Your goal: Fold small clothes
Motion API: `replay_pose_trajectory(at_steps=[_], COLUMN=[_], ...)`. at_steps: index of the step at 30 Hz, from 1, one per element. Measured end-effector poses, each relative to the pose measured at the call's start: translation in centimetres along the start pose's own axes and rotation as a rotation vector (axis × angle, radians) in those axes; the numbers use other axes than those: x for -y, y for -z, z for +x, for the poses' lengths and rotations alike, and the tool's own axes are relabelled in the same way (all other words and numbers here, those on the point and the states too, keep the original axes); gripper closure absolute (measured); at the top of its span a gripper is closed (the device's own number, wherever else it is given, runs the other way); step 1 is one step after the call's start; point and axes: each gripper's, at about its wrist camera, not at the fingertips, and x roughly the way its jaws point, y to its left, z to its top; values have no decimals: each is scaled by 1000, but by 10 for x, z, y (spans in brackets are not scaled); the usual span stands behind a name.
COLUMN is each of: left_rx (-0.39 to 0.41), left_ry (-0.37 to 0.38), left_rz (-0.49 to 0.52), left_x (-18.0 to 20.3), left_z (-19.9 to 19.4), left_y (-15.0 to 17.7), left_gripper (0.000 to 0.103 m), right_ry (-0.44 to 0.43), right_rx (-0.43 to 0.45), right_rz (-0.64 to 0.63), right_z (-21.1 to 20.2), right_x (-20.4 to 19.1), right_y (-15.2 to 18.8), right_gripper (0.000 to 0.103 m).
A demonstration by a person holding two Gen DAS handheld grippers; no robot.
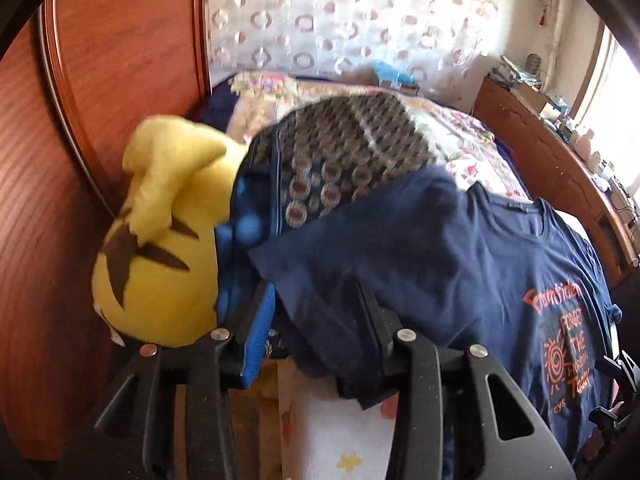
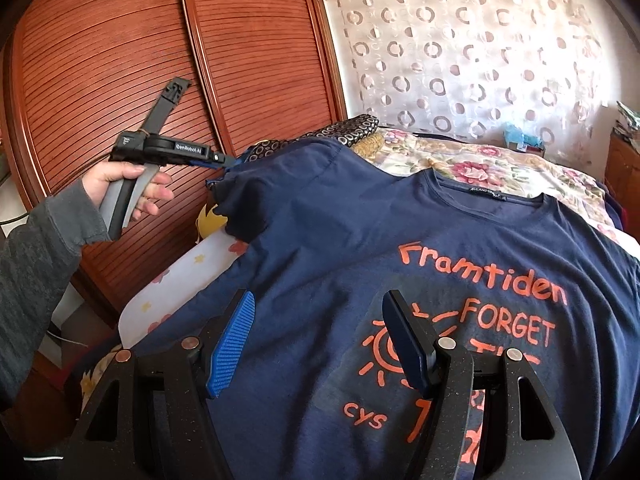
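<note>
A navy T-shirt (image 2: 400, 216) with orange lettering lies face up on the bed, collar toward the far wall. Its left sleeve (image 1: 360, 240) is bunched and raised at the bed's left edge. My left gripper (image 1: 316, 292) has its jaws apart around that sleeve; the cloth hangs between them and drapes over the right finger, while the blue left pad's (image 1: 260, 332) ribbed face stays bare. In the right wrist view a hand (image 2: 128, 188) holds this left gripper (image 2: 228, 162) at the sleeve's tip. My right gripper (image 2: 320, 300) hovers open over the printed chest with nothing between its fingers.
A yellow plush toy (image 1: 160, 240) and a dark circle-patterned cushion (image 1: 340, 152) sit by the sleeve, against the slatted wooden wardrobe (image 2: 120, 60). A floral bedspread (image 2: 480, 168) covers the bed. A cluttered wooden desk (image 1: 560, 152) runs along the right, near the window.
</note>
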Motion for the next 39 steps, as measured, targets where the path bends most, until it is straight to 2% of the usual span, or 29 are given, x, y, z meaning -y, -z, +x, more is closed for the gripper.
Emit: replay_pose_trajectory(at_steps=[3, 7, 8, 9, 10, 12, 15, 19, 23, 28, 32, 33, 34, 36, 37, 39], left_rx=[-40, -10, 2, 9, 5, 18, 87, 214, 265, 276, 218, 199, 173, 170, 179, 184], left_ry=[24, 74, 86, 105, 122, 119, 98, 110, 187, 282, 310, 316, 320, 325, 319, 286], left_rz=[-38, -95, -94, -86, -70, -43, -8, 47, 133, 254, 353, 368, 379, 385, 391, 391], left_x=[-7, -14, -15, -15, -14, -9, -2, 22, 70, 145, 204, 213, 221, 226, 225, 220], left_z=[14, 16, 15, 15, 16, 17, 2, -41, -69, -83, -73, -72, -70, -71, -74, -76], left_y=[4, 7, 8, 9, 10, 9, 8, 4, -9, -21, -24, -22, -20, -14, -11, -6], left_gripper=[61, 62, 66, 83, 95, 100, 102, 102, 102, 102, 101, 98, 85, 67, 63, 63], right_ry=[5, 8, 8, 10, 11, 10, 7, 10, 22, 45, 66, 71, 77, 86, 93, 111], right_rx=[-3, -4, -6, -9, -10, -13, -11, -11, -2, 18, 30, 31, 32, 31, 30, 29], right_rz=[-13, -16, -15, -14, -14, -11, -12, -22, -13, 7, 30, 38, 48, 61, 64, 67], right_z=[0, 1, 2, 3, 2, 4, 4, 6, 2, -12, -23, -25, -27, -30, -31, -31], right_x=[-4, -3, -2, -2, -1, -1, -2, -1, 5, 20, 34, 38, 42, 49, 51, 56], right_y=[0, 1, 1, 2, 3, 2, 2, 2, 0, 1, 4, 5, 7, 9, 11, 10], right_gripper=[34, 34, 34, 34, 34, 34, 34, 34, 34, 34, 34, 34, 34, 34, 34, 34])
